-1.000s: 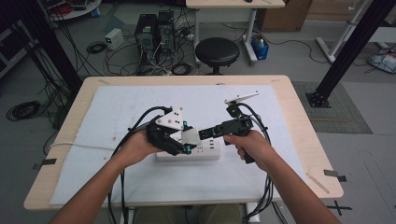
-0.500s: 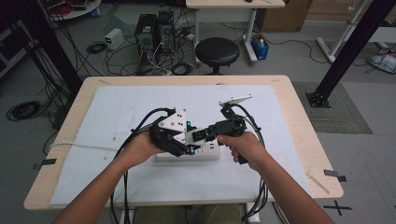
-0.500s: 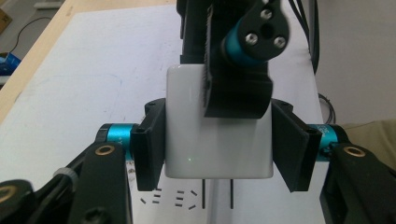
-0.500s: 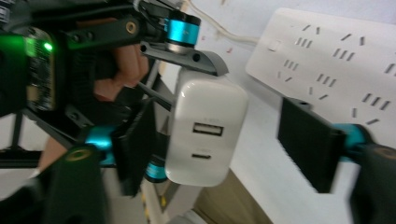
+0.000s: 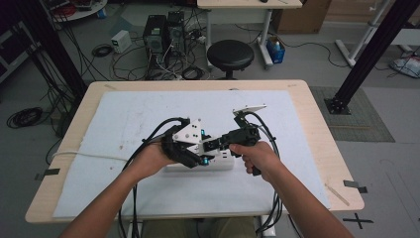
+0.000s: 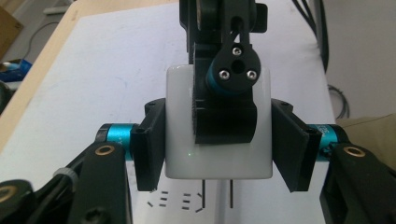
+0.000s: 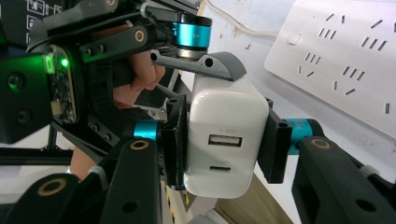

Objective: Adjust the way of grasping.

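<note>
A white USB charger [image 7: 226,140] hangs over the white power strip [image 5: 218,164], its two prongs [image 6: 231,192] pointing down at the sockets. My left gripper [image 6: 218,140] is shut on the charger's sides. My right gripper [image 7: 226,122] comes in from the opposite side; its jaws have just been closing and its pads now press on the charger's two other faces, with the USB ports facing its camera. In the high view the left gripper [image 5: 190,145] and right gripper [image 5: 217,144] meet at the table's middle, hiding the charger between them.
The power strip [image 7: 345,51] lies on a white mat [image 5: 129,119] covering the wooden table [image 5: 327,148]; its cord runs off to the left. Cables trail from both grippers over the near edge. A stool [image 5: 230,53] and computer gear stand on the floor beyond.
My right gripper has moved left to the left gripper and closed its jaws on the charger. The left hand has stayed in place, still holding the charger.
</note>
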Motion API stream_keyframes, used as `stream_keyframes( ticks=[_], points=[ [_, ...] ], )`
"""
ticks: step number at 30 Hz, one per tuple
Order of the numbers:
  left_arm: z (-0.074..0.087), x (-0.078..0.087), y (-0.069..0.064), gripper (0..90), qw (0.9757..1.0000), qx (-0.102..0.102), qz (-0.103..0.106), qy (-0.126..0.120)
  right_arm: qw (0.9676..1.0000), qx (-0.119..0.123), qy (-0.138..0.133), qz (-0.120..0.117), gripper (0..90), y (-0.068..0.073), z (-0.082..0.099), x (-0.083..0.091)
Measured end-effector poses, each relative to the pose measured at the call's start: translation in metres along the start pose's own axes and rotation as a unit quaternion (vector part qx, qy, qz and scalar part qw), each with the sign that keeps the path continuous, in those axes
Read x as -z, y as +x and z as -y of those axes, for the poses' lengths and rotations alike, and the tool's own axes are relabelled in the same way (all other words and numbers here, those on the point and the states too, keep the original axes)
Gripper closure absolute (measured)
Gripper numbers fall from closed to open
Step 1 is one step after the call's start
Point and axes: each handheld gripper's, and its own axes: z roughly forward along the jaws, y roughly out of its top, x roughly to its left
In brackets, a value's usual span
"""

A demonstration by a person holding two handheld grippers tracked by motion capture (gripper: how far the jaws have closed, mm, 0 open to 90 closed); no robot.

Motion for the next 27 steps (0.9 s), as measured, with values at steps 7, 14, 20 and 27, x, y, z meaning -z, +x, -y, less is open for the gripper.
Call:
stream_keyframes(
  ticks=[7, 14, 20, 27],
  points=[
    [0.002, -0.003, 0.003, 30.1, 0.9992, 0.032, -0.009, 0.021, 0.9994, 0.013, -0.027, 0.018, 62.1, -0.006, 0.003, 0.004],
    [0.03, 0.017, 0.018, 21.8, 0.9927, 0.109, -0.02, 0.048, 0.9928, 0.036, -0.062, 0.095, 62.1, -0.016, 0.009, 0.035],
    [0.054, 0.041, 0.034, 19.0, 0.978, 0.17, -0.028, 0.118, 0.9769, 0.08, -0.057, 0.19, 62.1, -0.02, 0.009, 0.06],
    [0.079, 0.067, 0.052, 19.0, 0.9588, 0.21, -0.036, 0.188, 0.9526, 0.127, -0.035, 0.274, 62.1, -0.012, 0.006, 0.087]
  ],
)
